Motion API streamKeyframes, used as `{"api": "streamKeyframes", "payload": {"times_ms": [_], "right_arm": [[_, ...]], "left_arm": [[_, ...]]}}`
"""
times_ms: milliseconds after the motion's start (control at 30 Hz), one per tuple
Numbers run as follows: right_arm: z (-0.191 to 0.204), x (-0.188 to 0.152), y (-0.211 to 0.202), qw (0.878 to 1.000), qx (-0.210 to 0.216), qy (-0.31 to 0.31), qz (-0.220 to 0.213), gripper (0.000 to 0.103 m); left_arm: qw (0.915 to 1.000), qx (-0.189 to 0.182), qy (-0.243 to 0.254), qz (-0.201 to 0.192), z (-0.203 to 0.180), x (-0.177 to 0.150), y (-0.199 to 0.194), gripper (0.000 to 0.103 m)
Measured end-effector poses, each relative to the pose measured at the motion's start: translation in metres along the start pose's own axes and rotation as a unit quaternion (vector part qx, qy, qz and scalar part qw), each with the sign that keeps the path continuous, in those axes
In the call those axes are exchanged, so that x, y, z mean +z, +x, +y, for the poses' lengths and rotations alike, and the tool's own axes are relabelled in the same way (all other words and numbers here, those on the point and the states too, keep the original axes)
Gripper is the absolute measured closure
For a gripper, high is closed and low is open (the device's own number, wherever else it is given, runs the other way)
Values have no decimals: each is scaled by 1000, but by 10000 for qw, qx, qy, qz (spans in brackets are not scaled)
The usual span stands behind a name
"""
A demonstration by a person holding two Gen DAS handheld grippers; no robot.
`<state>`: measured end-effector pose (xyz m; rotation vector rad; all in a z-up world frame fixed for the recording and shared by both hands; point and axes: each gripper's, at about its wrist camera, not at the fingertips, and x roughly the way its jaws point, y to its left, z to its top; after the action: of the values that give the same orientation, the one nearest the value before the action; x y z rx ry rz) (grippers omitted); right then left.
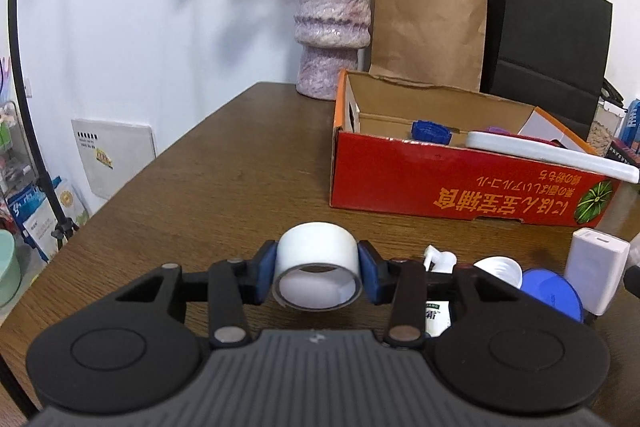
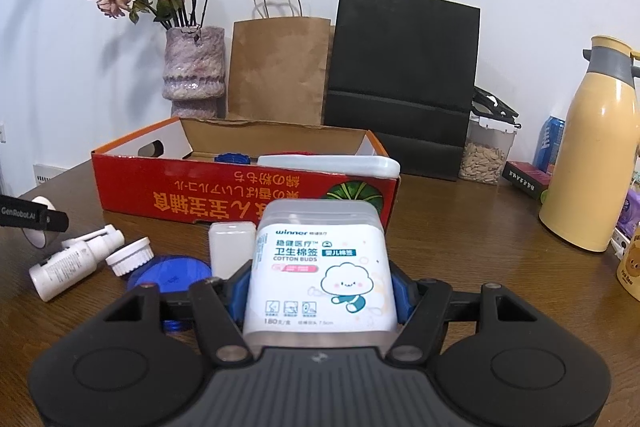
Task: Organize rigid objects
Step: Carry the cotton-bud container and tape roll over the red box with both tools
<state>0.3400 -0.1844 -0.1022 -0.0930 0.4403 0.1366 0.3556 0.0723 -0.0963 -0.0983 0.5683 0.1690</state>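
Left wrist view, lower centre: left gripper (image 1: 318,267) has its jaws narrow and pressed on both sides of a white tape roll (image 1: 318,261), which looks just off or at the tabletop (image 1: 224,167). Right of it, lower right of the frame, loose items wait: a white spray bottle (image 1: 438,261), a small white cap (image 1: 502,269), a blue lid (image 1: 554,291) and a white rectangular case (image 1: 596,271). Mid right sits the red cardboard box (image 1: 440,183), open top, holding a blue cap (image 1: 430,131), a white flat lid (image 1: 548,151) leaning over the front wall, and something purple behind it, too hidden to name. Right wrist view, lower centre: right gripper (image 2: 320,287) has its jaws about half wide, clamped on a cotton buds box (image 2: 320,267), held in front of the red box and not yet over it. Far right stand a yellow thermos (image 2: 592,147) and a clear seed jar (image 2: 486,155), probably not part of the job. Judgement: task is partly done, a few pieces boxed, two in hand, four or so left on the tabletop. Next is likely carrying both held items into the box.
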Motion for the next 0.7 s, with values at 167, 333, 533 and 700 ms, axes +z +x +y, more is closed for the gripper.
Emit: {"api": "streamKeyframes", "payload": {"times_ms": [167,333,533,700], "right_arm": [[0,0,-6,9999,-22,66,-108,39],[-1,1,-13,9996,-12,127,-248,39],[1,5,-18,9991,134,195,-350,39],[5,12,-21,9984,255,190,-462,39]], "left_arm": [[9999,12,53,-148,-2,0,-8,59],[9996,-20,46,-265,-3,0,-14,59],[9988,-49,206,-436,-13,2,-25,59],[9982,-137,274,-510,-21,7,-32,59]]}}
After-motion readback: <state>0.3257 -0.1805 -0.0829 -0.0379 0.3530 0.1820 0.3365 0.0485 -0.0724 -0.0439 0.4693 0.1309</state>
